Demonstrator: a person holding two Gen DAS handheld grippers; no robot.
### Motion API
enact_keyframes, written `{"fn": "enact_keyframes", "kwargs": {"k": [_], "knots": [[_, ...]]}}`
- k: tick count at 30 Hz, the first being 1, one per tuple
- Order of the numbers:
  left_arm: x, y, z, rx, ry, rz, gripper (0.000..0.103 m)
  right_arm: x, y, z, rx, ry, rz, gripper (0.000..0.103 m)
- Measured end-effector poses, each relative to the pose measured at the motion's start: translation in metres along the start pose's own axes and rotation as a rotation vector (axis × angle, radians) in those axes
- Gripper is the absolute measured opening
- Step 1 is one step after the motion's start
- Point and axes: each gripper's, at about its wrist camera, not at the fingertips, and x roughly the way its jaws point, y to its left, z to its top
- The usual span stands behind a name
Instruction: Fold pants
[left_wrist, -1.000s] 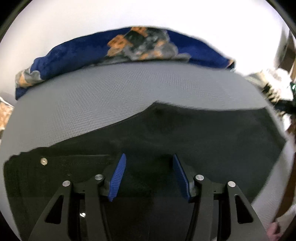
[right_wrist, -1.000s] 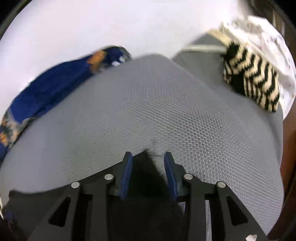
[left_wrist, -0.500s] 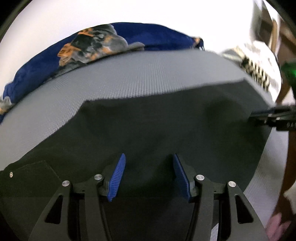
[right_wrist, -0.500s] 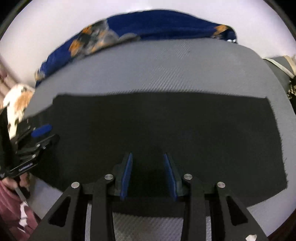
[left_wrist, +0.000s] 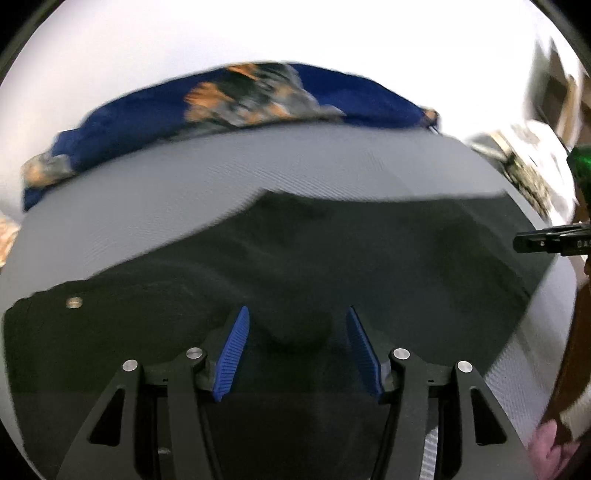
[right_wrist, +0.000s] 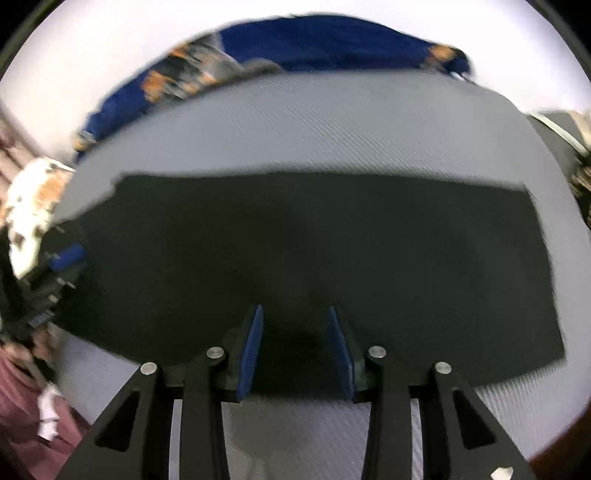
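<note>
Black pants (left_wrist: 332, 258) lie flat across a grey textured surface (left_wrist: 221, 173); a metal button (left_wrist: 74, 302) shows at their left end. They also fill the middle of the right wrist view (right_wrist: 314, 251). My left gripper (left_wrist: 297, 317) is open just above the cloth near the waist end, nothing between the blue pads. My right gripper (right_wrist: 294, 314) is open over the pants' near edge, empty. Its tip also shows at the right edge of the left wrist view (left_wrist: 546, 242). The left gripper shows at the far left of the right wrist view (right_wrist: 62, 266).
A blue patterned blanket (left_wrist: 240, 99) lies bunched along the far edge of the grey surface. A black-and-white striped cloth (left_wrist: 532, 177) lies at the right. A white wall is behind. A person's pink clothing (right_wrist: 22, 406) is at the lower left.
Both grippers stayed open. The left view swung back toward the waist end, so the button is in view again. The right gripper pulled back slightly over the pants' near edge.
</note>
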Motion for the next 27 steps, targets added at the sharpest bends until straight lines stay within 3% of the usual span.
{"fn": "enact_keyframes", "kwargs": {"k": [5,8,13,15,20,21,22,23,27], "knots": [[-0.008,0.035,-0.003,-0.049,-0.017,0.09,0.058,0.028,0.066,0.062,-0.114,-0.007,0.226,0.037],[-0.015,0.056,-0.01,-0.071,-0.018,0.138,0.058,0.05,0.109,0.092,-0.224,0.019,0.301,0.037],[-0.019,0.093,-0.03,-0.142,-0.003,0.186,0.058,0.081,0.164,0.132,-0.385,0.065,0.349,0.041],[-0.019,0.1,-0.037,-0.163,0.0,0.148,0.058,0.098,0.181,0.143,-0.444,0.118,0.372,0.046],[-0.018,0.096,-0.042,-0.097,-0.012,0.152,0.058,0.137,0.2,0.148,-0.508,0.261,0.416,0.046],[-0.017,0.096,-0.042,-0.093,-0.014,0.15,0.058,0.141,0.2,0.146,-0.515,0.287,0.433,0.041],[-0.017,0.098,-0.043,-0.092,-0.016,0.14,0.058,0.142,0.202,0.146,-0.522,0.294,0.441,0.019],[-0.017,0.1,-0.043,-0.091,-0.018,0.131,0.058,0.143,0.204,0.146,-0.54,0.293,0.446,0.009],[-0.019,0.107,-0.044,-0.098,-0.026,0.087,0.058,0.143,0.204,0.153,-0.522,0.194,0.399,0.004]]}}
